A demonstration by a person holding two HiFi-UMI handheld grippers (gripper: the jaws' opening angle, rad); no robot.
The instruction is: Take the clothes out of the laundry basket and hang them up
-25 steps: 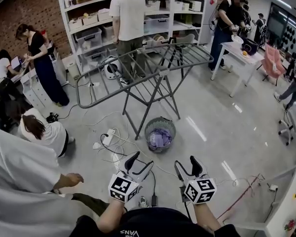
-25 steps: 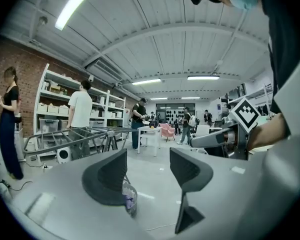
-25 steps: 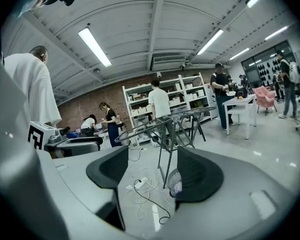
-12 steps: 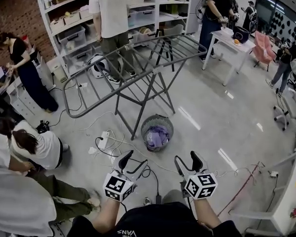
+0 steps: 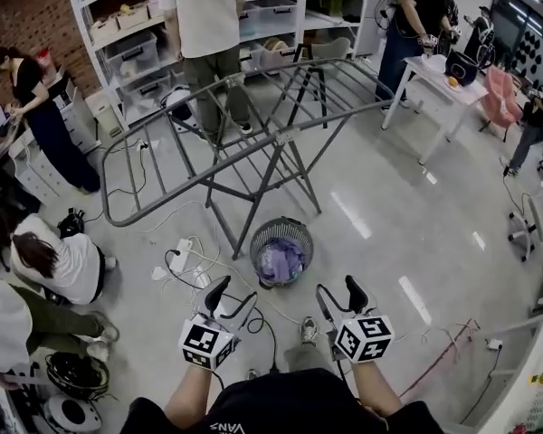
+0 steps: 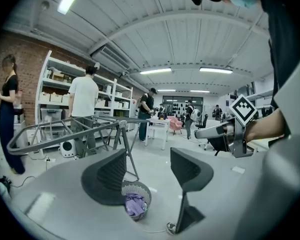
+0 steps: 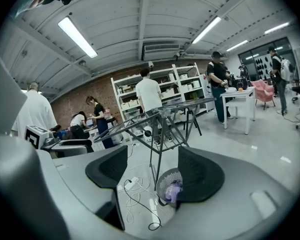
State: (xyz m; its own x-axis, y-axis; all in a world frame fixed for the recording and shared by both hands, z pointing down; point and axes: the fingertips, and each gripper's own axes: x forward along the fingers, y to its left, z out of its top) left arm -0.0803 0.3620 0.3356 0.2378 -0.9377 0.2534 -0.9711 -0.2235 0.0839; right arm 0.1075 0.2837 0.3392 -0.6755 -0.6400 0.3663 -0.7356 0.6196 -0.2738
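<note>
A round grey mesh laundry basket (image 5: 281, 234) stands on the floor under the near end of a grey metal drying rack (image 5: 253, 138). Purple clothes (image 5: 281, 260) lie inside it; the same heap of purple clothes (image 6: 135, 204) and basket (image 7: 167, 181) appear in both gripper views. The rack's bars are bare. My left gripper (image 5: 229, 295) hovers open a short way in front of the basket, nothing between its jaws. My right gripper (image 5: 338, 294) is level with it to the right, also open and empty.
White power strips and tangled cables (image 5: 185, 260) lie on the floor left of the basket. People crouch at the left (image 5: 50, 260), one stands at the shelves (image 5: 204, 25) behind the rack. A white table (image 5: 439, 80) is at the far right.
The view has closed in on the rack and basket, which now sit nearer and lower in frame. Both grippers stay open and side by side. The white-clad person at lower left has dropped out of view.
</note>
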